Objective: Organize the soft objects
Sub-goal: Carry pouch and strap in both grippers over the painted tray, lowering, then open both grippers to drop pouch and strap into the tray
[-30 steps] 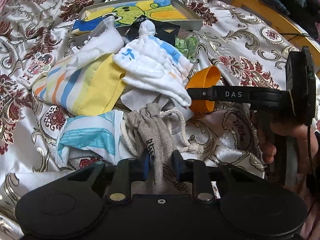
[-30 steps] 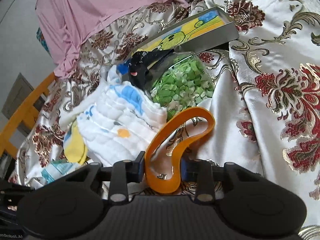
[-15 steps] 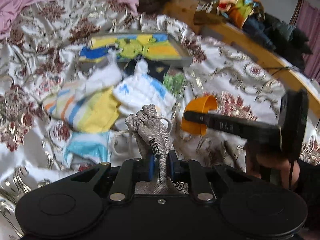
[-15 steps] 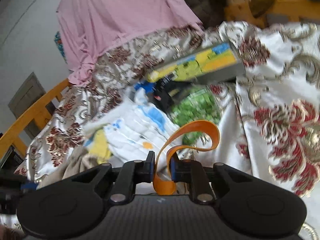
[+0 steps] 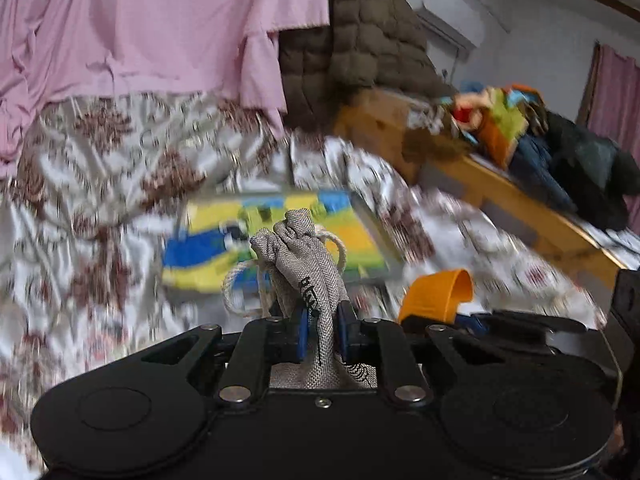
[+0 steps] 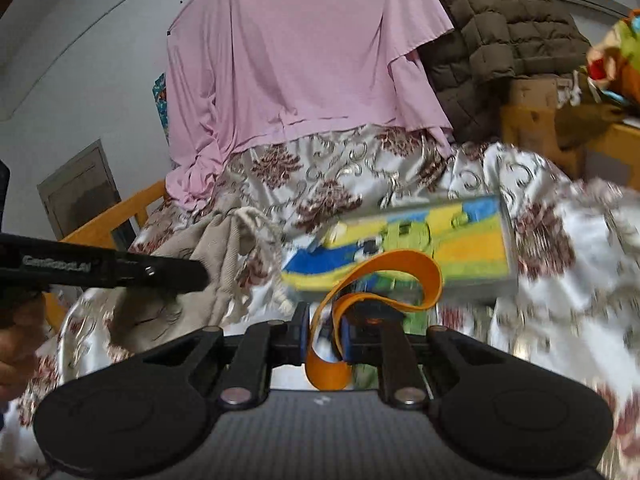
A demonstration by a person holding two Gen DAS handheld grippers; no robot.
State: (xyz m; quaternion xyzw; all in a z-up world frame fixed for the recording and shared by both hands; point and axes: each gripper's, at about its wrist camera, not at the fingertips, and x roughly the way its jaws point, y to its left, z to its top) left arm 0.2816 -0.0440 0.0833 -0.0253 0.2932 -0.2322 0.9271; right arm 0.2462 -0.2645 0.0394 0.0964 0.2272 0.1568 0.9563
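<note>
Grey woven drawstring pouch (image 5: 308, 256) pinched upright in the closed left gripper (image 5: 320, 334), raised above the floral satin bedspread (image 5: 100, 184); contents hidden. Orange looped rubber band (image 6: 384, 280) clamped between the narrowed fingers of the right gripper (image 6: 326, 338), also held aloft. Beyond both, shallow grey tray with yellow-blue-green cartoon picture (image 6: 420, 240), blurred, interior unclear. Pink cloth (image 6: 304, 52) draped at the bedspread's far edge.
</note>
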